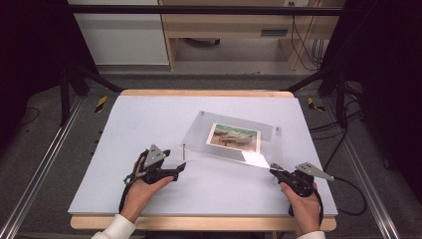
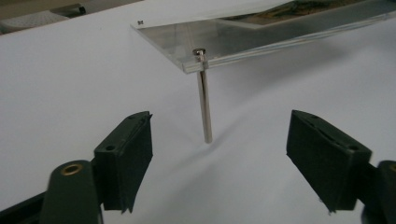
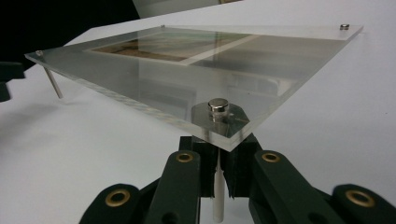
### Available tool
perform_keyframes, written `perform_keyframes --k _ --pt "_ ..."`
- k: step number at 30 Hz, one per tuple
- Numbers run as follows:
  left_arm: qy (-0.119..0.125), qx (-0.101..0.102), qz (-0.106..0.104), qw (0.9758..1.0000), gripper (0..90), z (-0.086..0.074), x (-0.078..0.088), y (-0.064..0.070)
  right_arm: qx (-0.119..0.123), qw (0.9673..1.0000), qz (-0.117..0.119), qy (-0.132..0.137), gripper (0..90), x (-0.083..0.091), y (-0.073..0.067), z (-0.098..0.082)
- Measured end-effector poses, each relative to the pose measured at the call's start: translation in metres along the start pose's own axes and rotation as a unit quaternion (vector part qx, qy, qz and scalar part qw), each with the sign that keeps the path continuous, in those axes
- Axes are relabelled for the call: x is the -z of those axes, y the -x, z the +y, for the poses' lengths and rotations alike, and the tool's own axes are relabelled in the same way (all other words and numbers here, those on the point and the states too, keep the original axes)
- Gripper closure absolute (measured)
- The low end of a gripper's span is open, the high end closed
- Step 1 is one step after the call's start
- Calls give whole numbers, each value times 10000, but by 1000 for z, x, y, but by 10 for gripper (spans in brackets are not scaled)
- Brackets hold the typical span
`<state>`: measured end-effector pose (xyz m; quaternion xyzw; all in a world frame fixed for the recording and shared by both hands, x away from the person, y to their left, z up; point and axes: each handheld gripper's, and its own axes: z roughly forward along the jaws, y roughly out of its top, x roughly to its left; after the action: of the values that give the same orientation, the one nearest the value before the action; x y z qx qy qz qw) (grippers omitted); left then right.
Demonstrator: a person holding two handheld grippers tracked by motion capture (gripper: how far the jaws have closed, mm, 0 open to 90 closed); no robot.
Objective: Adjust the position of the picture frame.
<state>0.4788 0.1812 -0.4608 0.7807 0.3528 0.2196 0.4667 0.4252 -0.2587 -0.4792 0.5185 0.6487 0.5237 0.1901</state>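
Note:
A clear acrylic photo frame with a colour picture inside lies tilted on the white table top, its near edge raised on thin metal pins. My right gripper is shut on the pin under the frame's near right corner, just below the bolt head. My left gripper stands open at the near left corner. In the left gripper view the left pin hangs from the frame between the two jaws, touching neither. The same pin shows far left in the right gripper view.
The white board rests on a wooden table with edges close behind and in front. Black rig posts stand at both back corners, and cables trail off the right side. Wooden furniture stands behind.

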Motion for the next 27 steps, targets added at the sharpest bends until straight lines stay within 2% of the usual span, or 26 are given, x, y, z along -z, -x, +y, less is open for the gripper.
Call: perform_keyframes --k 1,2,5,6,8,11,12,16,20,21,27 --pt "0 0 0 10000 298 0 0 0 0 10000 0 0 842 0 0 0" --pt "-6 31 -4 10000 298 1 -5 0 -22 10000 22 7 842 0 0 1" --pt "21 152 40 9999 403 2 -17 -3 -95 9999 73 24 841 1 1 3" --pt "89 289 38 9995 473 2 -22 -5 -136 9998 109 33 840 1 1 3" --pt "146 451 8 9989 504 3 -28 -8 -146 9998 122 31 840 1 2 3" --pt "247 391 59 9989 608 6 -33 -8 -184 9997 143 2 839 1 2 3" --pt "276 374 40 9989 674 7 -34 -9 -162 9998 139 -17 839 1 2 3" --pt "311 476 -18 9984 715 9 -39 -12 -146 9998 146 -39 839 1 2 3" --pt "486 666 -168 9965 810 11 -41 -12 -116 9998 148 -15 842 1 3 4" --pt "462 671 -138 9966 827 11 -41 -12 -84 9999 136 -16 842 1 2 4" --pt "441 716 -127 9964 836 12 -42 -12 127 9999 -2 -24 810 0 -1 4"
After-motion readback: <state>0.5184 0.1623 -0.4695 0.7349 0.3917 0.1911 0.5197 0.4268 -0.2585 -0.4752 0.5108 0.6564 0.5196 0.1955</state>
